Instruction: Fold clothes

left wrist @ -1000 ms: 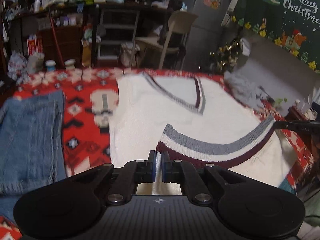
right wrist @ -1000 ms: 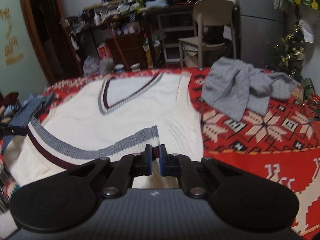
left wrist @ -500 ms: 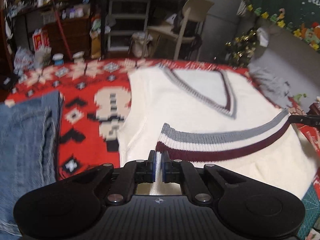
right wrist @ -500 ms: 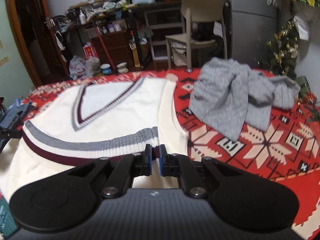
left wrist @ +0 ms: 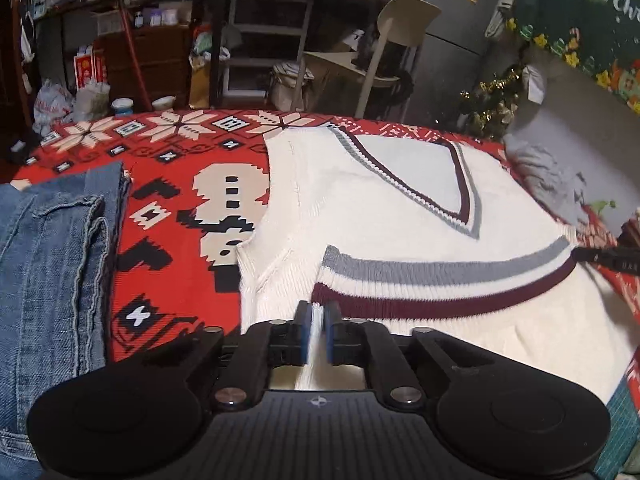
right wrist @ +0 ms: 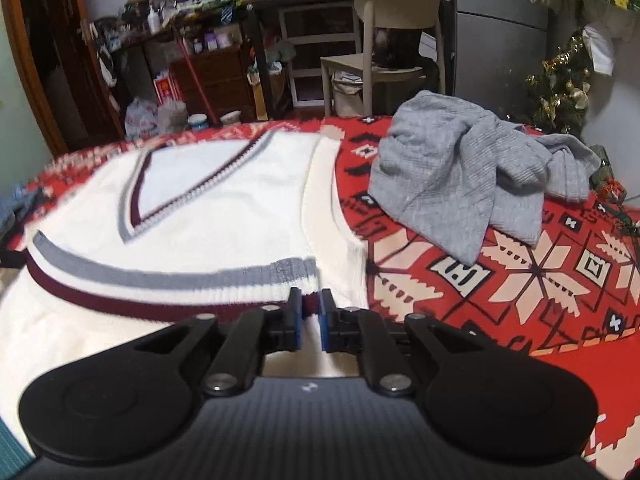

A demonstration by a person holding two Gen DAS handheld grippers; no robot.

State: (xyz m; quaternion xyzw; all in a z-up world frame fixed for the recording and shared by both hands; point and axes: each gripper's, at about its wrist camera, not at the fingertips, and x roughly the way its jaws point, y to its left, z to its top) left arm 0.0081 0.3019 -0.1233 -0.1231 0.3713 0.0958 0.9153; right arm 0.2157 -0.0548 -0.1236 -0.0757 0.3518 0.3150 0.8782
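Blanket (left wrist: 168, 216): red patterned, under everything, spreads ahead of both grippers.
Vest (left wrist: 360, 208): white knit, flat on blanket ahead of jaws, V-neck at far end; bottom part folded up over body.
Jeans (left wrist: 48, 264): left of left gripper, apart from vest.
Grey garment (right wrist: 472, 176): crumpled, ahead-right of right gripper, beside vest.
Hem band (left wrist: 440, 284): grey/maroon stripes, stretched btwn the two grippers.
Left gripper (left wrist: 316, 334): jaws clamped on hem's left corner.
Right gripper (right wrist: 310, 320): jaws pinch hem's right corner.
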